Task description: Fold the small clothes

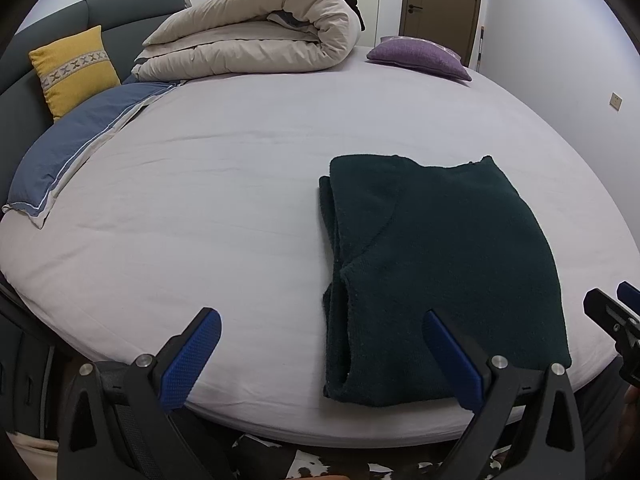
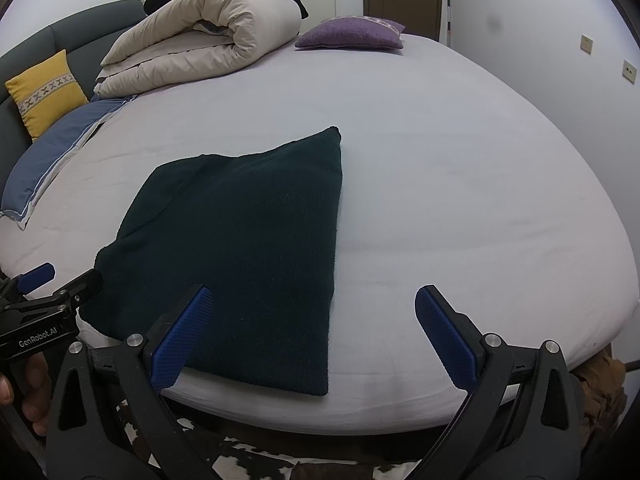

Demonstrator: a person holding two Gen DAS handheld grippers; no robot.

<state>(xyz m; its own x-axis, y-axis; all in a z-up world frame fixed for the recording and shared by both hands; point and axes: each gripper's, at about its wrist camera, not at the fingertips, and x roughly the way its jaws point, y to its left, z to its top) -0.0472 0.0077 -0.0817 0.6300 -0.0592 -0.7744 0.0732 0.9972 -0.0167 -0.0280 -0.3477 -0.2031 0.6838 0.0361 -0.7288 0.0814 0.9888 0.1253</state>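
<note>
A dark green knitted garment (image 1: 436, 264) lies folded into a flat rectangle on the white bed sheet (image 1: 224, 200), near the bed's front edge. It also shows in the right wrist view (image 2: 248, 240). My left gripper (image 1: 320, 356) is open and empty, held above the front edge at the garment's left side. My right gripper (image 2: 312, 336) is open and empty, held above the front edge at the garment's right side. The left gripper's fingers also show at the left of the right wrist view (image 2: 60, 280).
A rolled beige duvet (image 1: 256, 36) lies at the back of the bed. A purple cushion (image 1: 420, 56) lies at the back right. A blue pillow (image 1: 80, 148) and a yellow cushion (image 1: 74, 68) lie at the left against a grey headboard (image 1: 120, 8).
</note>
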